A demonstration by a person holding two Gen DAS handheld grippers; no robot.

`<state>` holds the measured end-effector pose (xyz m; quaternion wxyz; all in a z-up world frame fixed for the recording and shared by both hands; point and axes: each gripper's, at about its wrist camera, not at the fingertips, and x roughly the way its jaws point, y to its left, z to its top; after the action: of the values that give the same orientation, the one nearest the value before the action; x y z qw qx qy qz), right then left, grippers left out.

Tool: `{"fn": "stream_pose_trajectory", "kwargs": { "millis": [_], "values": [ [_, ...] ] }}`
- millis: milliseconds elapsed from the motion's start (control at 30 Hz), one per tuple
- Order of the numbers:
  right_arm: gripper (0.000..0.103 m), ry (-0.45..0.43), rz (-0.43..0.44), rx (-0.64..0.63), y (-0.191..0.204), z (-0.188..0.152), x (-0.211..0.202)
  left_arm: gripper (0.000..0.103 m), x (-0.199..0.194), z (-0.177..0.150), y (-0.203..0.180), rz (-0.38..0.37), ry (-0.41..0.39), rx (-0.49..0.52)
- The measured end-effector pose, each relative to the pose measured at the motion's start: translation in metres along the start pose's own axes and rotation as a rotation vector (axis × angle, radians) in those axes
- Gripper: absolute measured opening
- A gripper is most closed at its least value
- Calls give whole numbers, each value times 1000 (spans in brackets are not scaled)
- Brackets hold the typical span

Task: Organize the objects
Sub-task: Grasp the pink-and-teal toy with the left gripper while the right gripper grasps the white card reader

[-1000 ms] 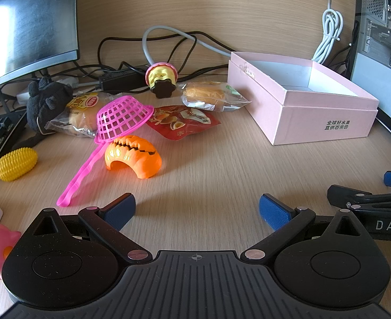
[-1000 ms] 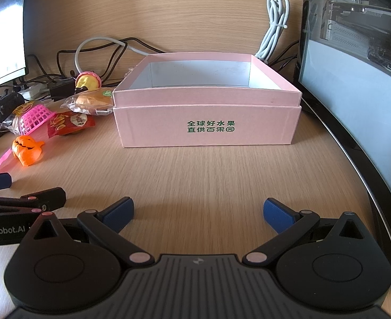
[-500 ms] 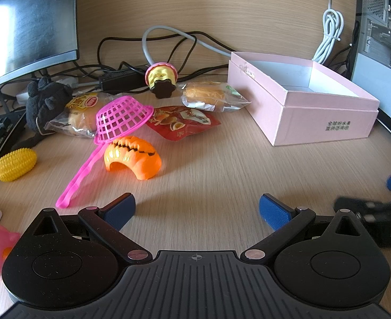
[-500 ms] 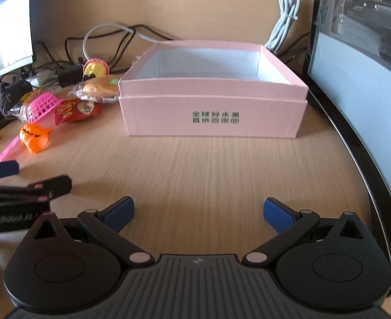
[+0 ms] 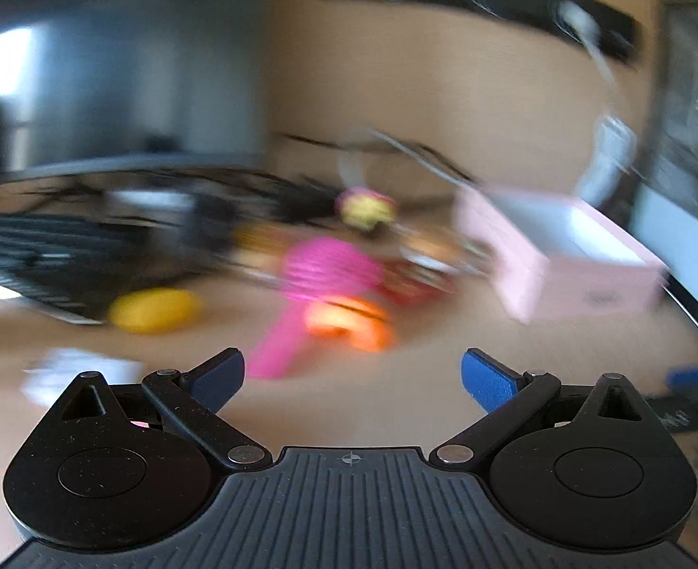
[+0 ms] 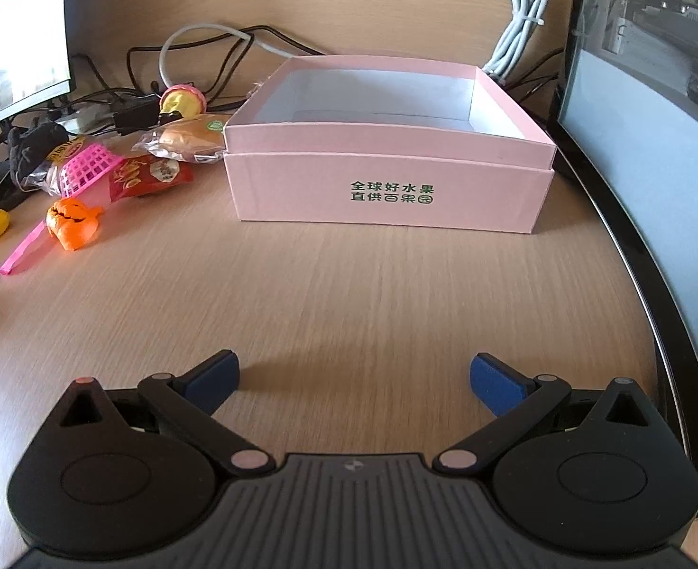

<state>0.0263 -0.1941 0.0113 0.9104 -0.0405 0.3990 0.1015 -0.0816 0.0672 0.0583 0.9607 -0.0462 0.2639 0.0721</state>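
While both tools — left tool, right tool — hover level over the desk, each gapes unladen.

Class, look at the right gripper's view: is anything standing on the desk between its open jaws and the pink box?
Nothing visible. Bare desk runs from the right gripper to the pink box. The orange toy and snack packets lie off to the left.

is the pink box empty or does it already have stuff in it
Empty as far as shows: the right wrist view sees into the open pink box, with bare white walls and floor. The strip behind its front wall is hidden.
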Motion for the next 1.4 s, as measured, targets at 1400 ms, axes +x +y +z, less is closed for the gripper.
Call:
{"fn": "stream_pose_trajectory", "kwargs": {
  "millis": [1400],
  "values": [
    [84, -53, 647, -780, 367, 48, 20, 63, -79, -24, 241, 62, 199, -309]
  ]
}}
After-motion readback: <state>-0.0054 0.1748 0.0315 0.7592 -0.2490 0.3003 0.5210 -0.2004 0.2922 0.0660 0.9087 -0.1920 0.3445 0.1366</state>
